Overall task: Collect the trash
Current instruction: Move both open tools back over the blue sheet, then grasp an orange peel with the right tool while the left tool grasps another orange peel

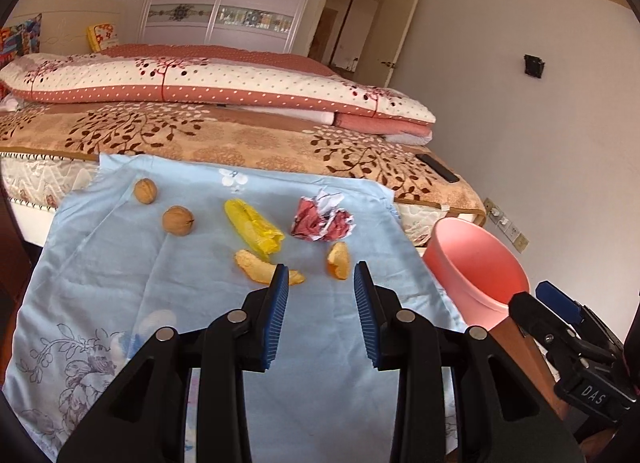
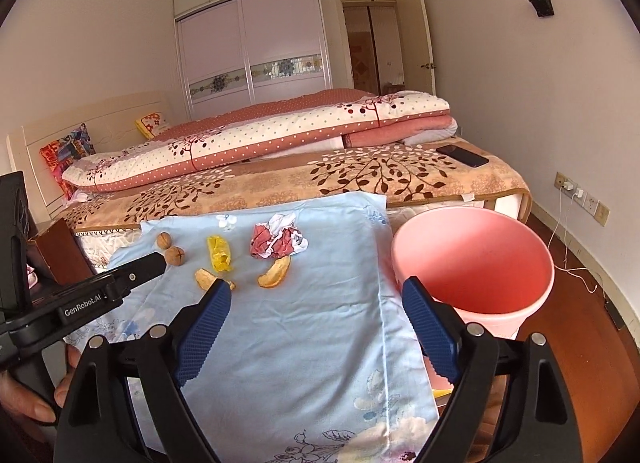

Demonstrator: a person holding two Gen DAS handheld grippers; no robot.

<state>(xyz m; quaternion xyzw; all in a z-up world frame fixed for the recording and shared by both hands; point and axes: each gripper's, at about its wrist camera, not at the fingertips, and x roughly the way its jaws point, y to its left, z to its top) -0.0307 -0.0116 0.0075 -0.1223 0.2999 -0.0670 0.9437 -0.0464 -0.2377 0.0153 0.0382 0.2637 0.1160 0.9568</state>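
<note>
**Trash spread on blue cloth, both tools empty**

Laid out on a light blue floral cloth point(image 1: 312, 335) covering the surface at the foot of a bed point(image 1: 240, 143): two brown walnuts point(image 1: 145, 191) point(image 1: 178, 220) at the left, a crumpled yellow plastic bag point(image 1: 256, 229) in the middle, a crumpled red-and-white paper wad point(image 1: 323, 219) to its right. Nearer the cameras, two orange peel pieces: a long one point(image 1: 256, 261) and a shorter curled one point(image 1: 339, 261), apart from each other.

Left tool point(image 1: 321, 273) hovering over the cloth, jaws parted, nothing between the blue ribbed pads, left pad tip overlapping the long peel in view; contact impossible to tell.

Right tool point(image 2: 316, 291) spread wide, released, nothing gripped, above the bare cloth. Right pad just in front of the round pink plastic bin point(image 2: 472, 263), standing beside the cloth's right edge, interior empty as far as visible.

A black phone point(image 2: 462, 155) lying on the bed's brown leaf-patterned blanket. A hand point(image 2: 36, 399) visible at the left edge, holding the left tool's handle.
</note>
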